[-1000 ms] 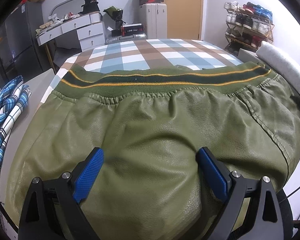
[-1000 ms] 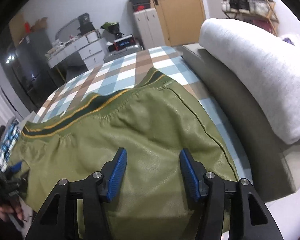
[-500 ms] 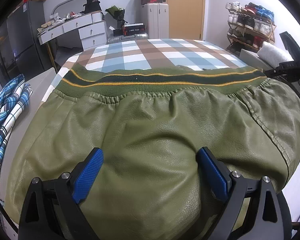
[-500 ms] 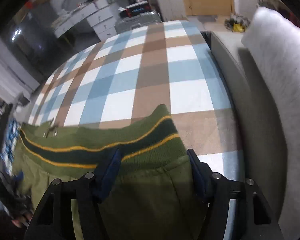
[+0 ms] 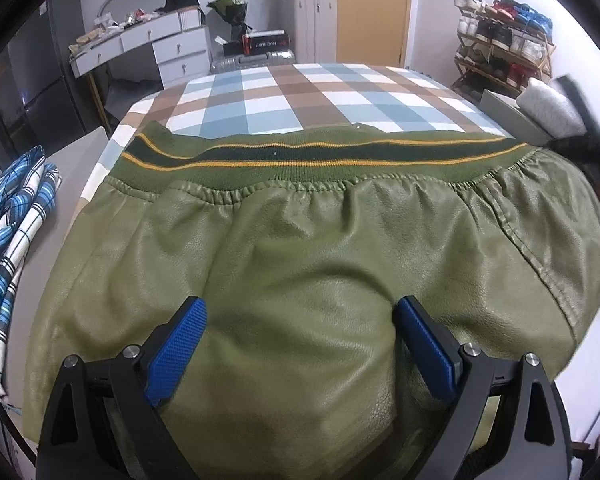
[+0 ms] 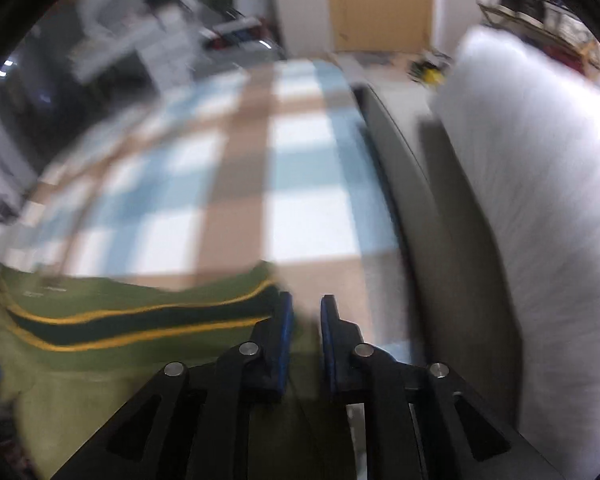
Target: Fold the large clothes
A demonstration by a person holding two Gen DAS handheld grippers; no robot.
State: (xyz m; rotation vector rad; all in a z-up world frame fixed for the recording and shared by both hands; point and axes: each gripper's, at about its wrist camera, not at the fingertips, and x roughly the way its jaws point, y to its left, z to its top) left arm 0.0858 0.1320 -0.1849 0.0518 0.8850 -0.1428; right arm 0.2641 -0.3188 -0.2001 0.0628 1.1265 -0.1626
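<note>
Showing only here, right hand-held gripper (image 6: 303,312) pinches jacket (image 6: 140,320) hem.

Open checked bed (image 5: 320,96) lies beyond the green jacket (image 5: 320,260); a white pillow (image 6: 540,200) blocks the right, plaid cloth (image 5: 12,220) the left.

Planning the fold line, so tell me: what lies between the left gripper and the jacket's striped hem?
Only smooth green leather of the jacket runs from the left gripper to the striped hem; the left wrist view shows it.
</note>
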